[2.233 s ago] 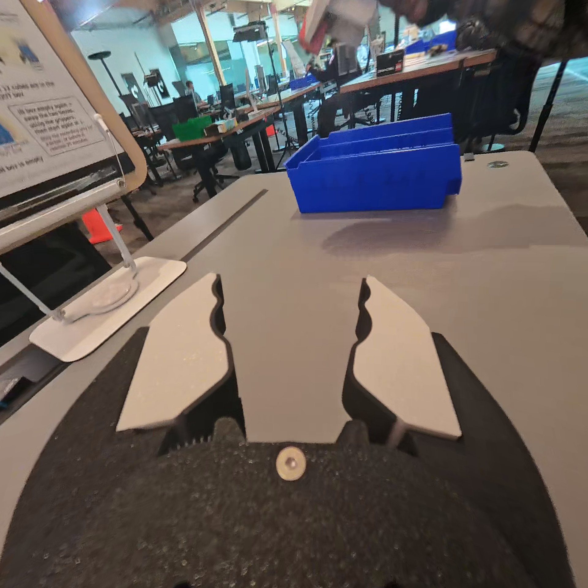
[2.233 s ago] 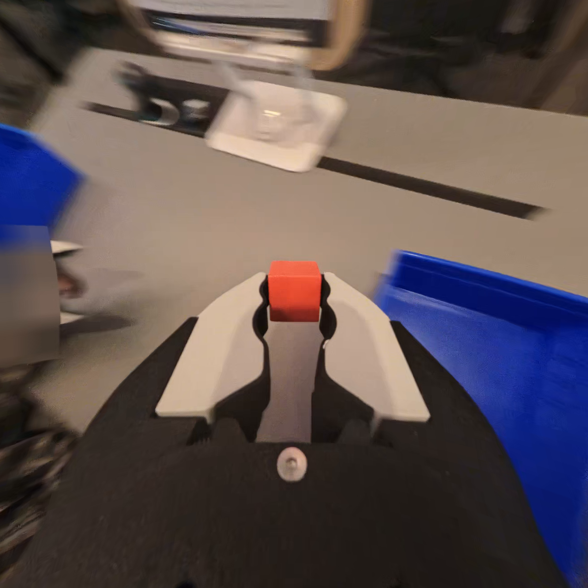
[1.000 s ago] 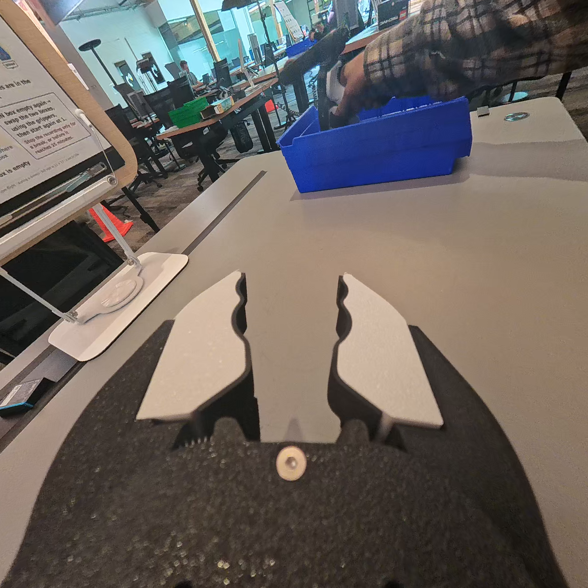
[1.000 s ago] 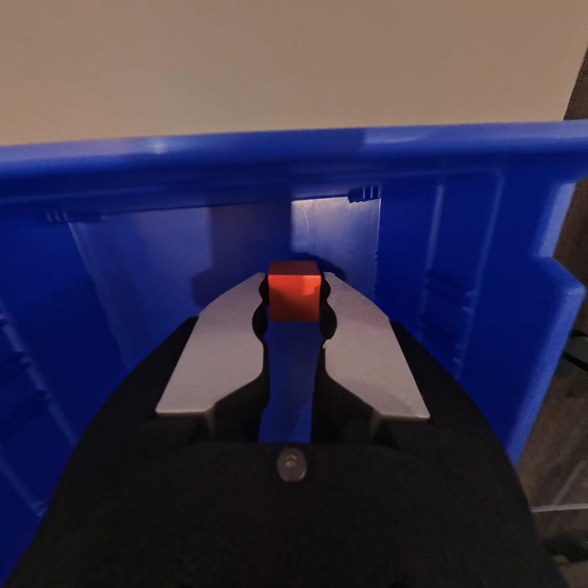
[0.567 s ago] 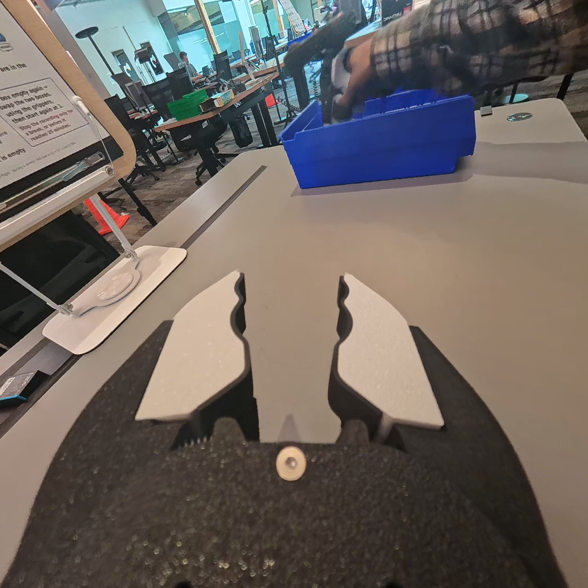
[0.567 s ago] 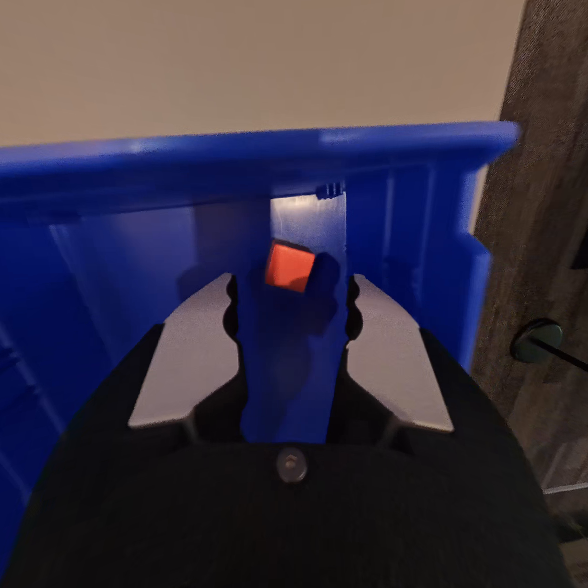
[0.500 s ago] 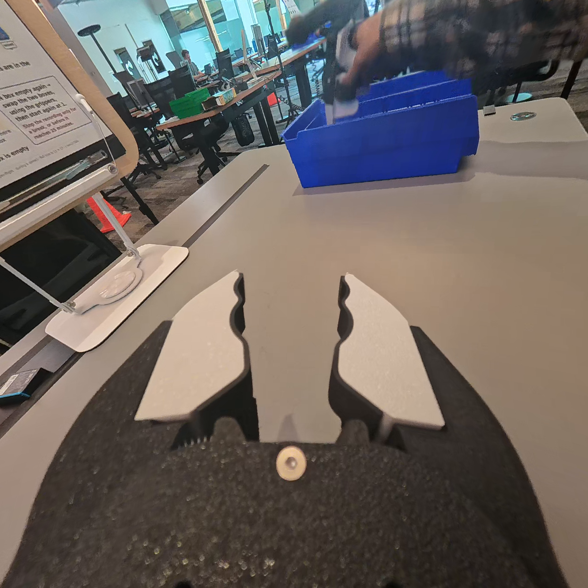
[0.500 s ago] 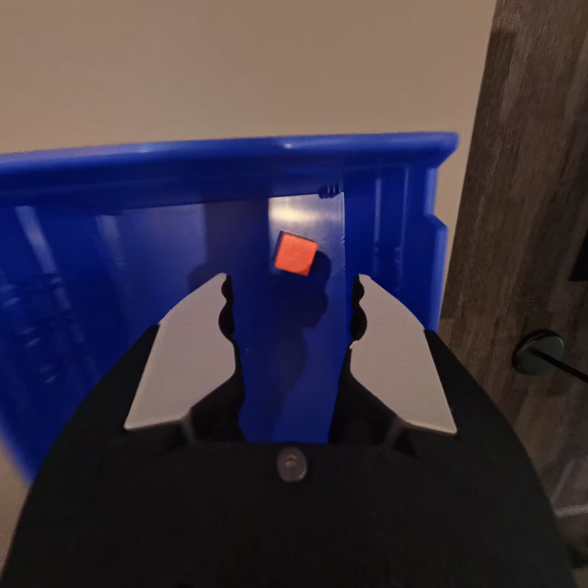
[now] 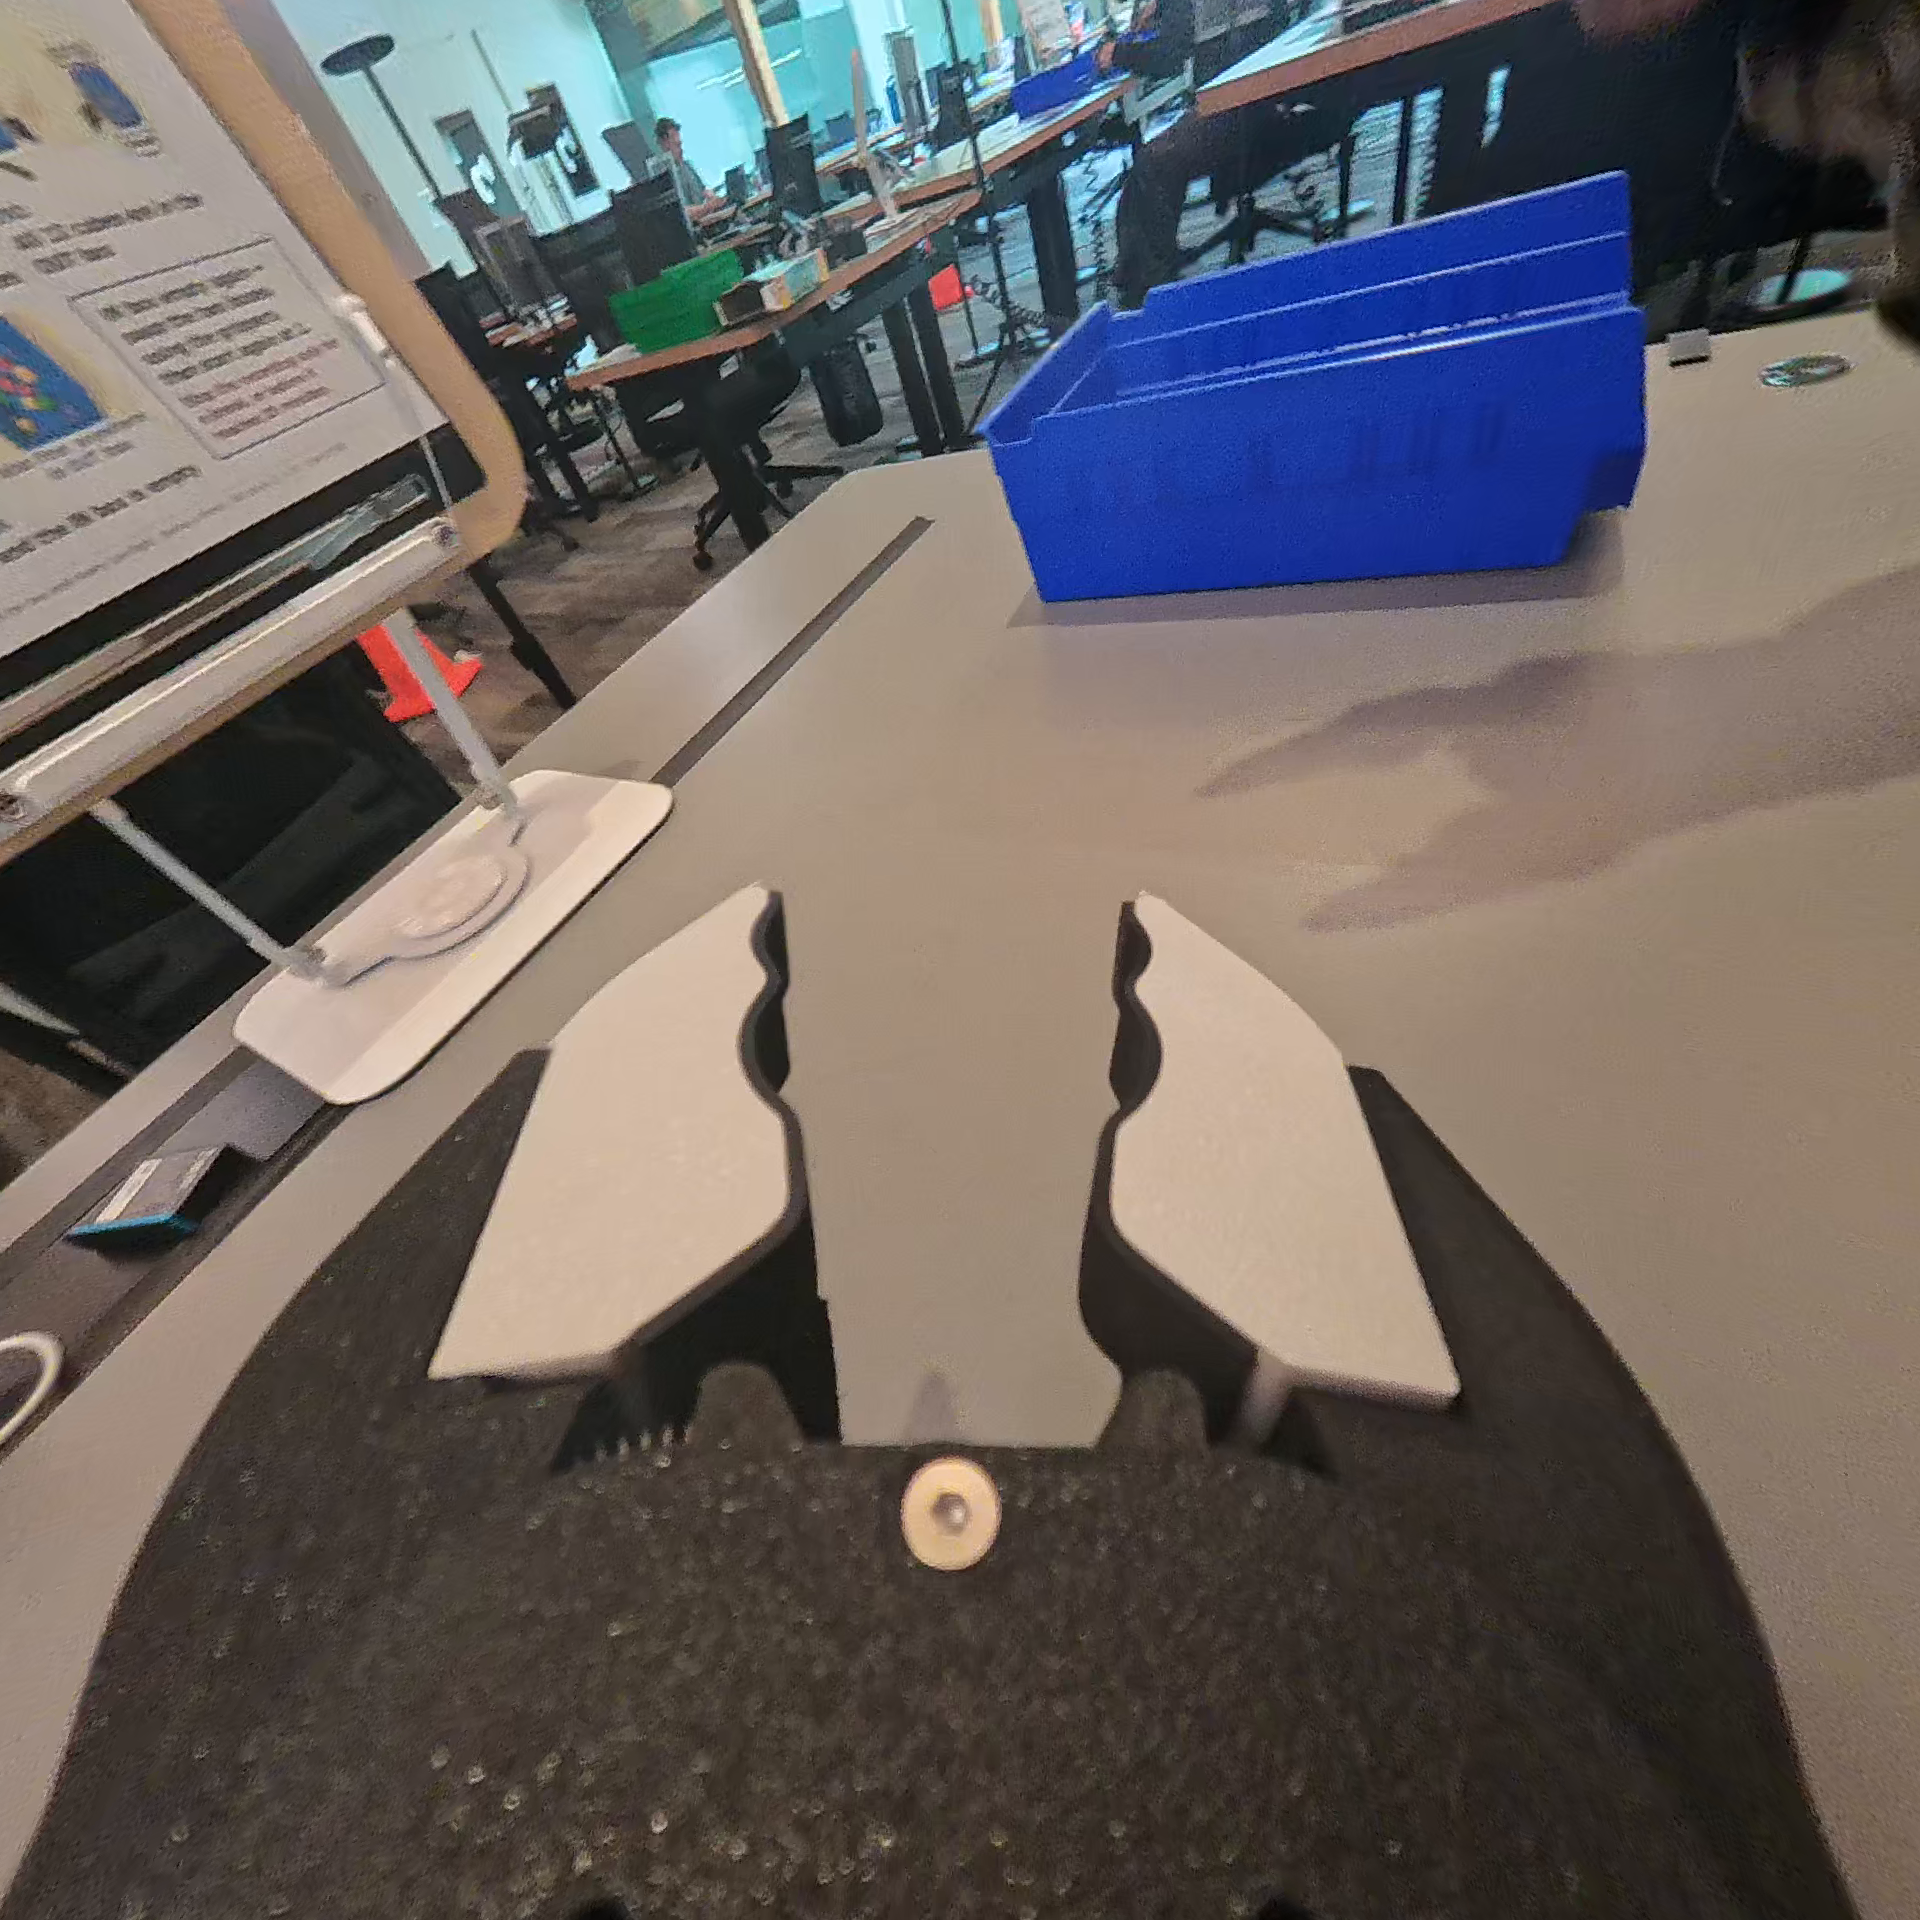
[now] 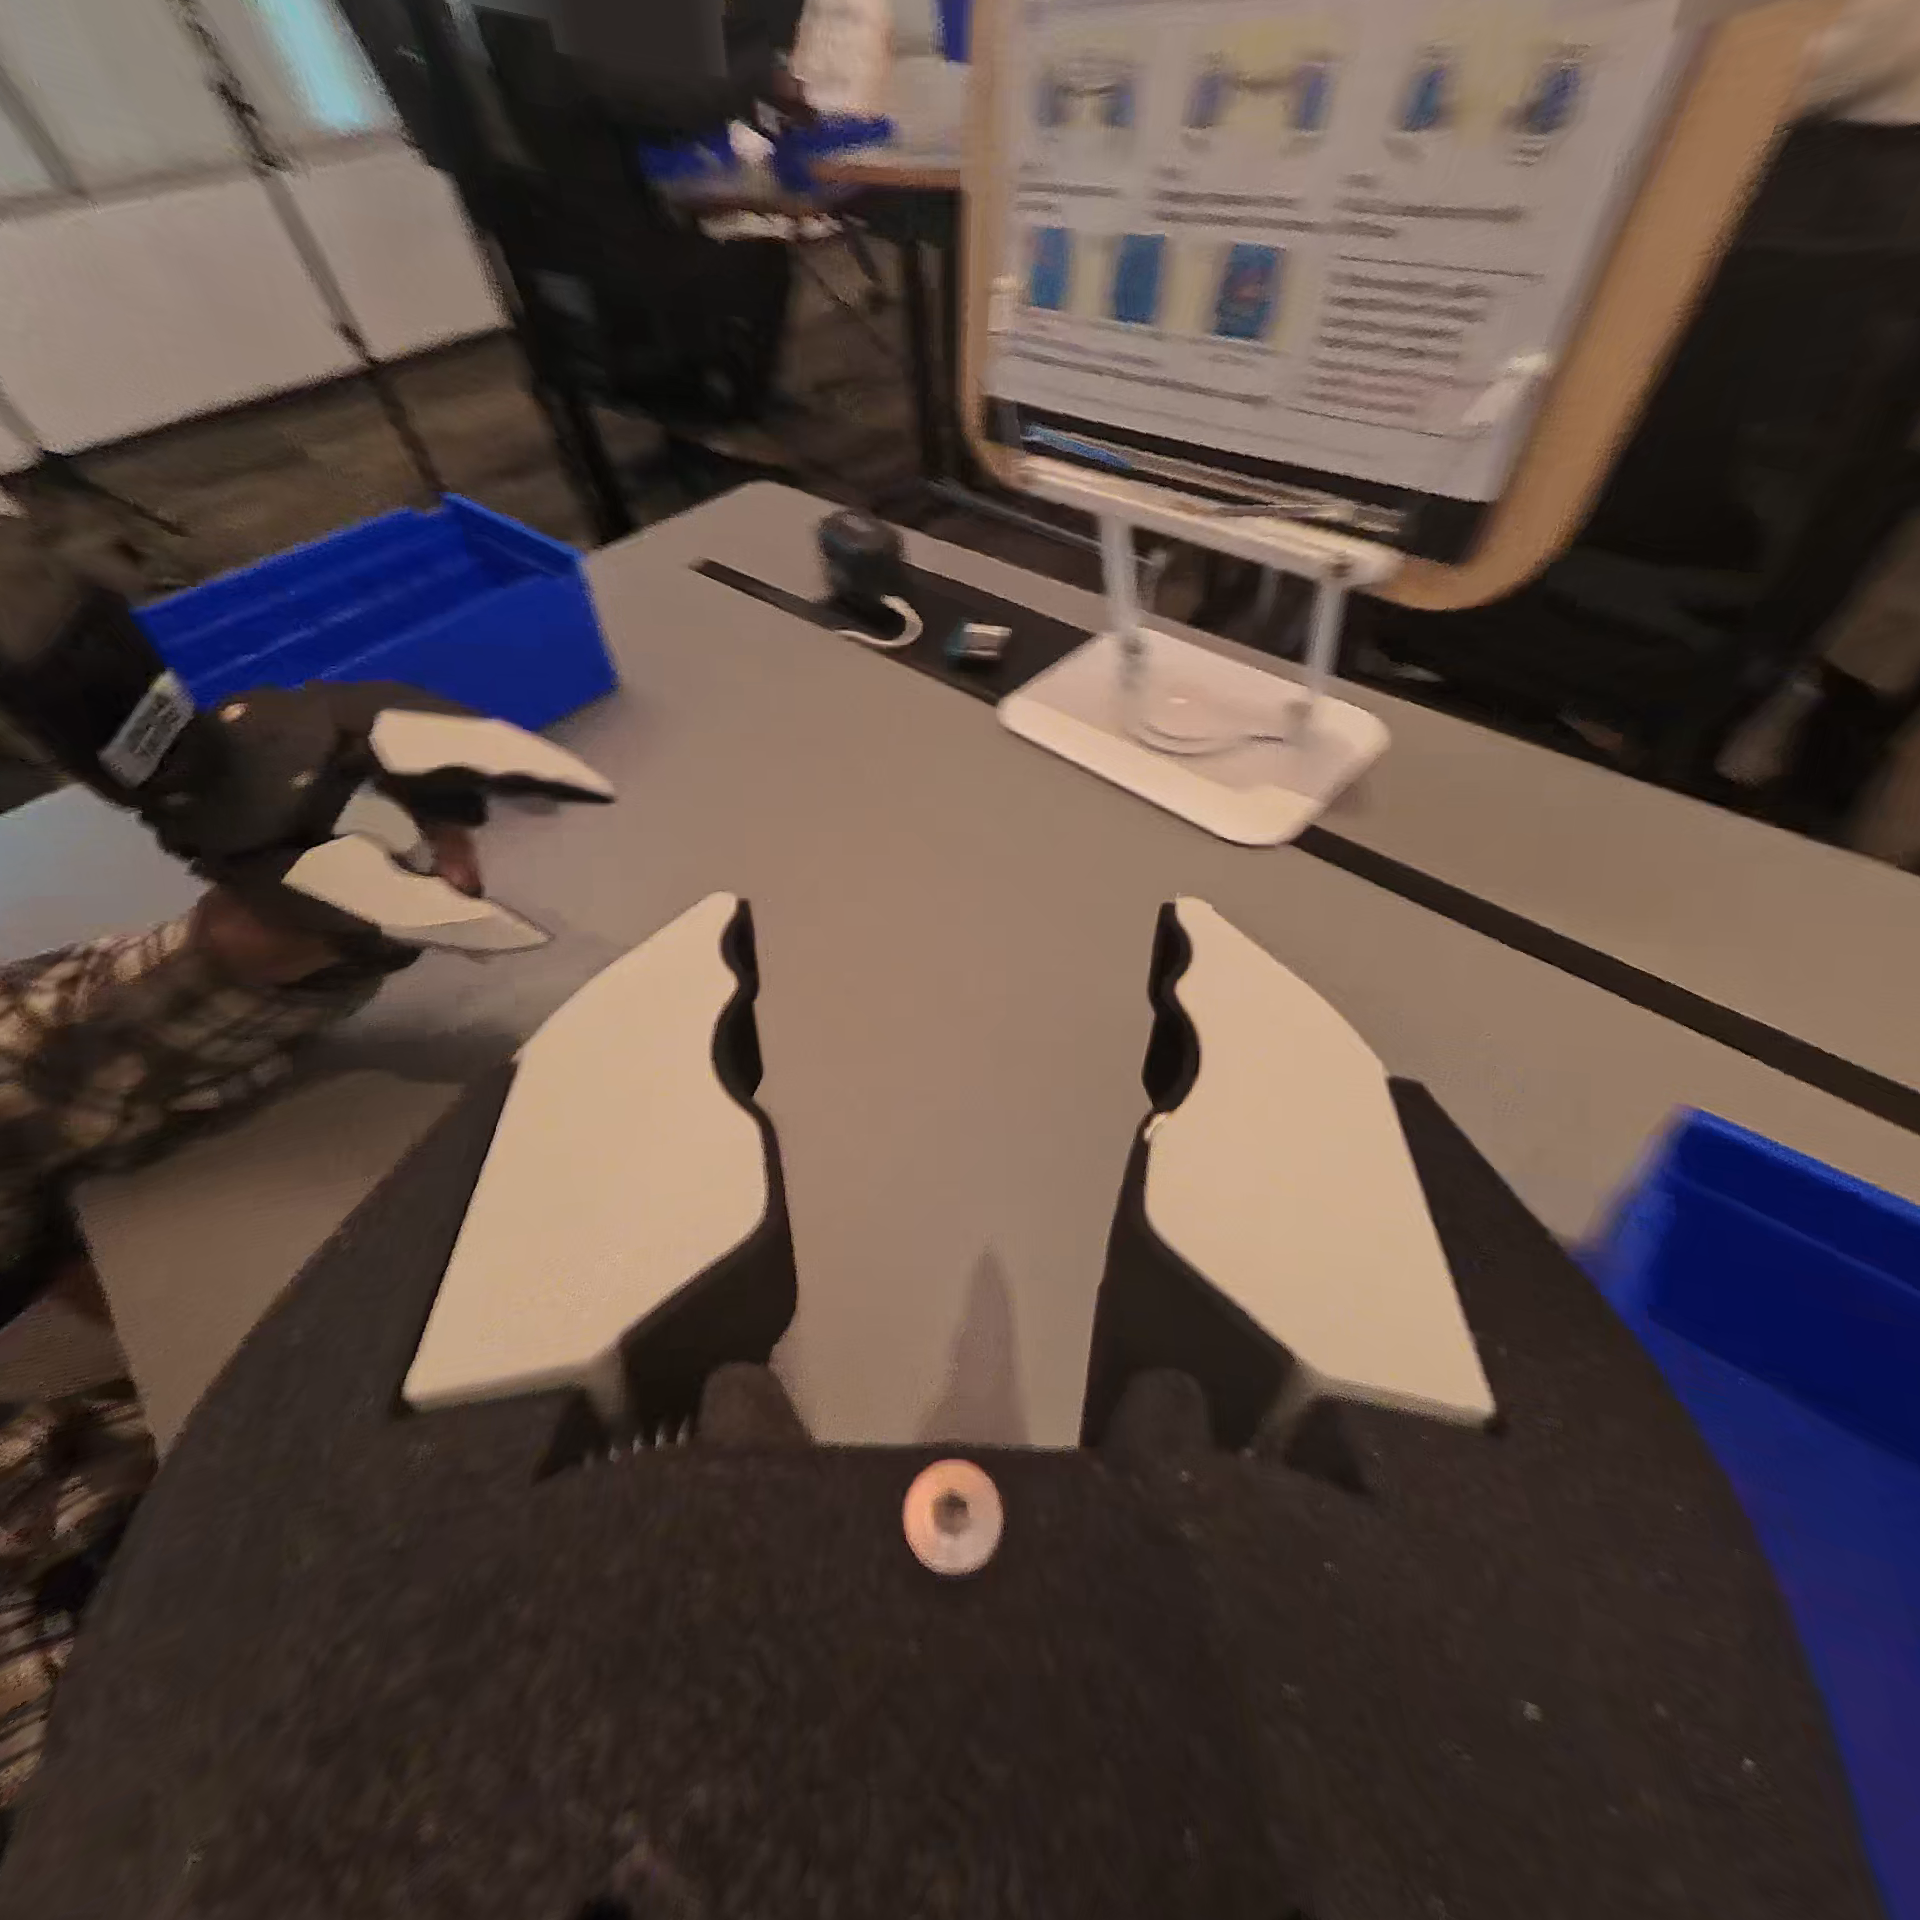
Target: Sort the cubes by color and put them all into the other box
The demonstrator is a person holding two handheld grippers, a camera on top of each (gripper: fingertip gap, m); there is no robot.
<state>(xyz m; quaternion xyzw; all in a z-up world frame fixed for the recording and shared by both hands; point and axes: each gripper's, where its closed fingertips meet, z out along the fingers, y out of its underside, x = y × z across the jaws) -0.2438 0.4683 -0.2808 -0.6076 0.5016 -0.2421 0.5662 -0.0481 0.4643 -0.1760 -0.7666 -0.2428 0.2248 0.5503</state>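
Both grippers are spread apart and empty: the right gripper (image 10: 951, 914) over the grey bench (image 10: 935, 790), the left gripper (image 9: 948, 904) low above it. Two blue plastic boxes show: one (image 10: 1766, 1309) just right of the right gripper, another (image 10: 395, 623) beyond the left gripper. No cubes show.

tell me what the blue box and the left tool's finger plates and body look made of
Blue box: likely moulded plastic, with a smooth, slightly glossy wall and ribbed rim. Left tool: pale grey matte fingers, probably printed plastic; the black body looks like rough, grainy foam or textured plastic, I can't tell which.
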